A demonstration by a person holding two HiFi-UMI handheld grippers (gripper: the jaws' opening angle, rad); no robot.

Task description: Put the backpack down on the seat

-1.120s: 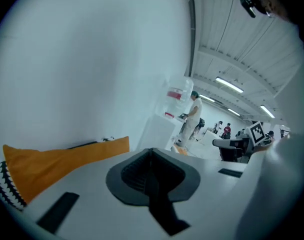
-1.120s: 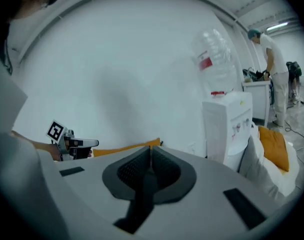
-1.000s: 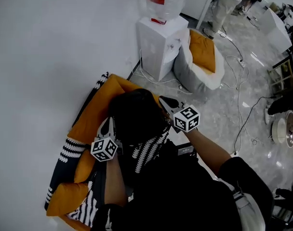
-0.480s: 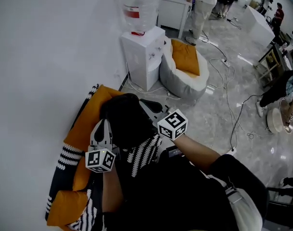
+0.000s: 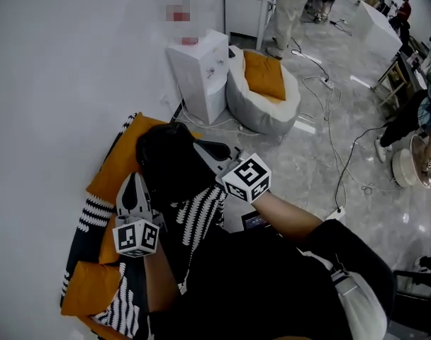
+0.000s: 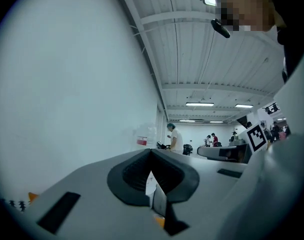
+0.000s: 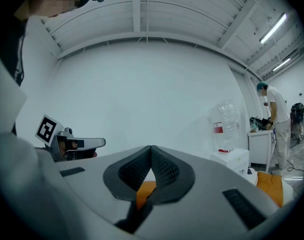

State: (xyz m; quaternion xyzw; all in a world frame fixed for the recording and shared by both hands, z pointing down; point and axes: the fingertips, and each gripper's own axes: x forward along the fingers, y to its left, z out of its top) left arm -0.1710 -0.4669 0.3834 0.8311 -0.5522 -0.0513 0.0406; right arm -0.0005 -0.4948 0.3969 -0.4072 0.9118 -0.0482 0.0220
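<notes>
In the head view a black backpack hangs above the orange seat, which has black-and-white striped sides. A striped cloth hangs below the backpack. My left gripper is at the backpack's left side and my right gripper at its right. In the left gripper view the left gripper is shut with a thin pale strip pinched low between its pads. In the right gripper view the right gripper is shut, with a black strap hanging from it and orange behind it.
A white wall runs along the left. Behind the seat are a white water dispenser and a grey beanbag with an orange cushion. Cables trail over the grey floor on the right. People stand by tables at the far end.
Both grippers and the backpack have come up off the seat, closer to the camera, and sit further left in the picture. Both grippers stay shut.
</notes>
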